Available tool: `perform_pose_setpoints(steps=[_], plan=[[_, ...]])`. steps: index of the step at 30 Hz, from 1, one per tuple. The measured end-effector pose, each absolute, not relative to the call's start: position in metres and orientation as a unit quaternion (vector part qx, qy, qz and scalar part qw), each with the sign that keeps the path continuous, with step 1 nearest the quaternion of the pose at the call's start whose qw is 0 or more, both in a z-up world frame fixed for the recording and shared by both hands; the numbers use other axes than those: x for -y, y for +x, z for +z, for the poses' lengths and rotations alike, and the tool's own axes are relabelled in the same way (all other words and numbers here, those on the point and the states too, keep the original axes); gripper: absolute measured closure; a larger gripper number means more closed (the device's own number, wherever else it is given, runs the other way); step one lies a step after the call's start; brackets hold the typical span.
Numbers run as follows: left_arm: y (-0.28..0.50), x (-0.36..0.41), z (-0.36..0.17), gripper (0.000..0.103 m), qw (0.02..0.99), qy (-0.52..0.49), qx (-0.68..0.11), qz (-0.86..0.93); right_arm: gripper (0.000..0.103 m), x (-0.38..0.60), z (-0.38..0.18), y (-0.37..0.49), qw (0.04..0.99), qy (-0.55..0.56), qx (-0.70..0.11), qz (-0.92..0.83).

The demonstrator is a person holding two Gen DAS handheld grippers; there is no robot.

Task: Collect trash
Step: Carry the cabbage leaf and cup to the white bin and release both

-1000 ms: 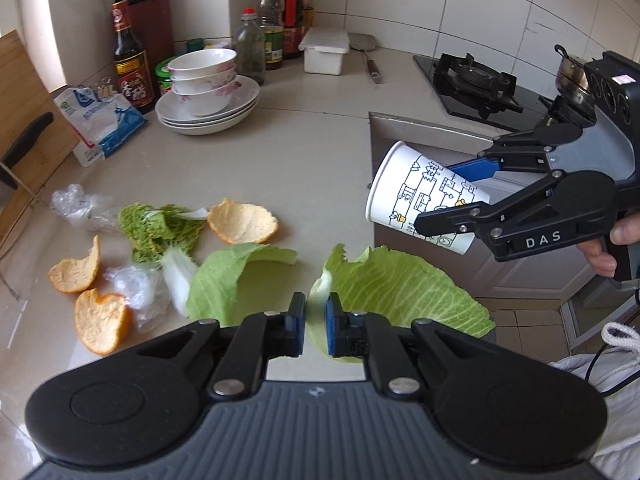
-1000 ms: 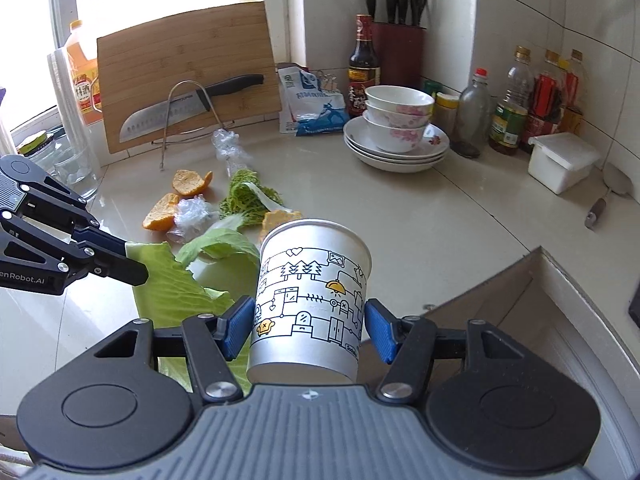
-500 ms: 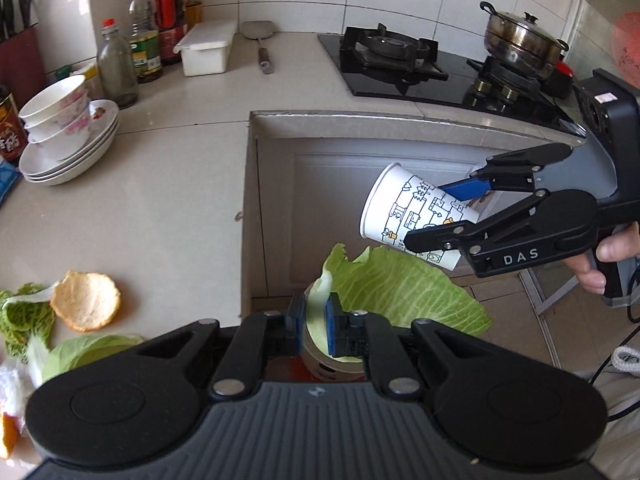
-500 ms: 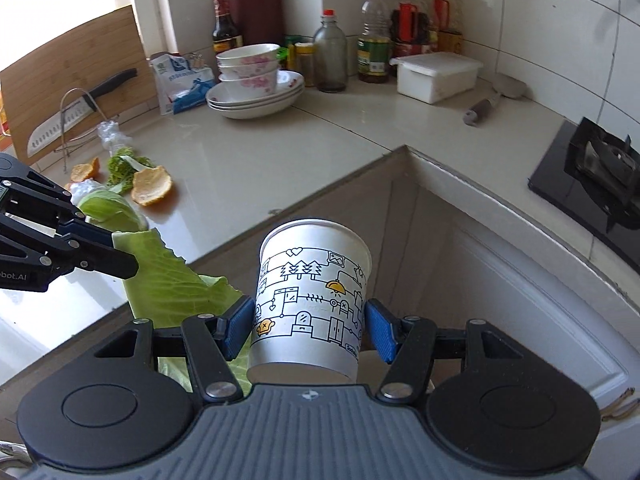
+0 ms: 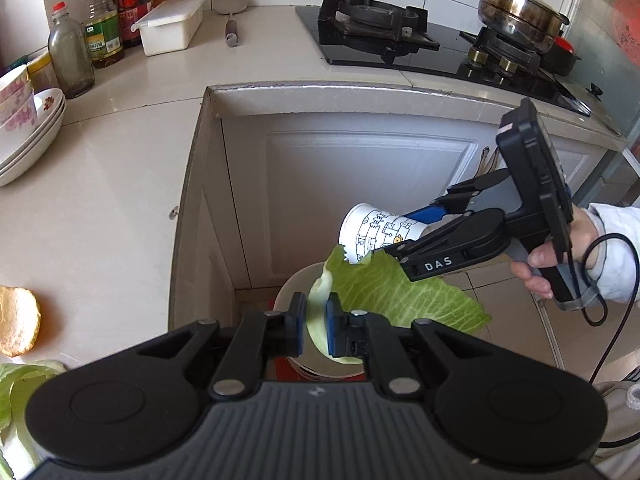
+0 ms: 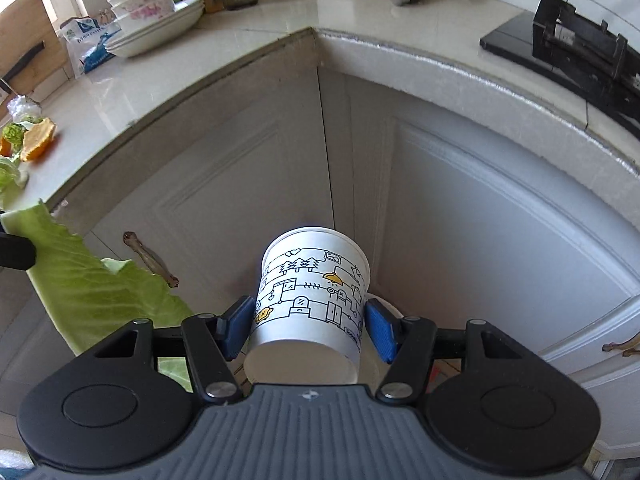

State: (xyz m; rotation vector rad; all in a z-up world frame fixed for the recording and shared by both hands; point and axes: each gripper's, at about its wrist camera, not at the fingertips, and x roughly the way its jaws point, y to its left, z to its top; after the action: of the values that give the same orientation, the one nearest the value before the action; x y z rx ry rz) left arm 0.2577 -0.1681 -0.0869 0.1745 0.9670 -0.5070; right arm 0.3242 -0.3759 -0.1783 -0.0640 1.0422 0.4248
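Left gripper (image 5: 316,322) fingers pinch limp cabbage leaf (image 5: 400,296) by its thick rib. Right gripper (image 6: 310,326) fingers clamp light, crushable paper cup (image 6: 310,304) near base.

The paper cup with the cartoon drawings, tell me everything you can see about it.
The white paper cup with black line drawings and small yellow accents is clamped at its sides between the blue pads of the right gripper. It lies tilted, its closed base towards the gripper body and its rolled rim pointing away and downwards. It hangs off the counter, in front of the grey cabinet doors, beside the green cabbage leaf held by the left gripper.
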Motion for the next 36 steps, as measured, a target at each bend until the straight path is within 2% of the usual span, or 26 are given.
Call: perform_pose_setpoints(steps=[11,12,14,16,19,26,33,34,35,36], plan=[[0.266,0.168,-0.099,0.096,0.847,0.087,-0.474,-0.225,0.037,0.360,-0.248,0.358,0.813,-0.032,-0.548,0.194],[0.267,0.168,-0.100,0.096,0.847,0.086,-0.475,-0.224,0.035,0.358,-0.253,0.360,0.810,-0.032,-0.554,0.192],[0.269,0.168,-0.102,0.096,0.846,0.086,-0.476,-0.222,0.021,0.356,-0.259,0.362,0.807,-0.031,-0.559,0.186],[0.271,0.170,-0.104,0.096,0.846,0.089,-0.476,-0.221,0.013,0.357,-0.260,0.360,0.811,-0.031,-0.556,0.180],[0.276,0.174,-0.108,0.098,0.845,0.089,-0.477,-0.226,0.008,0.365,-0.257,0.360,0.815,-0.022,-0.553,0.169],[0.296,0.201,-0.130,0.099,0.837,0.098,-0.476,-0.250,0.007,0.395,-0.247,0.342,0.827,0.005,-0.546,0.137],[0.323,0.248,-0.187,0.097,0.818,0.115,-0.508,-0.243,0.003,0.432,-0.237,0.317,0.839,0.034,-0.535,0.095],[0.324,0.253,-0.194,0.091,0.817,0.122,-0.510,-0.240,0.001,0.436,-0.235,0.311,0.840,0.040,-0.533,0.089],[0.325,0.261,-0.203,0.073,0.812,0.134,-0.515,-0.239,0.000,0.440,-0.234,0.307,0.842,0.044,-0.531,0.086],[0.325,0.268,-0.211,0.061,0.808,0.147,-0.519,-0.236,0.000,0.442,-0.235,0.305,0.842,0.047,-0.531,0.082]])
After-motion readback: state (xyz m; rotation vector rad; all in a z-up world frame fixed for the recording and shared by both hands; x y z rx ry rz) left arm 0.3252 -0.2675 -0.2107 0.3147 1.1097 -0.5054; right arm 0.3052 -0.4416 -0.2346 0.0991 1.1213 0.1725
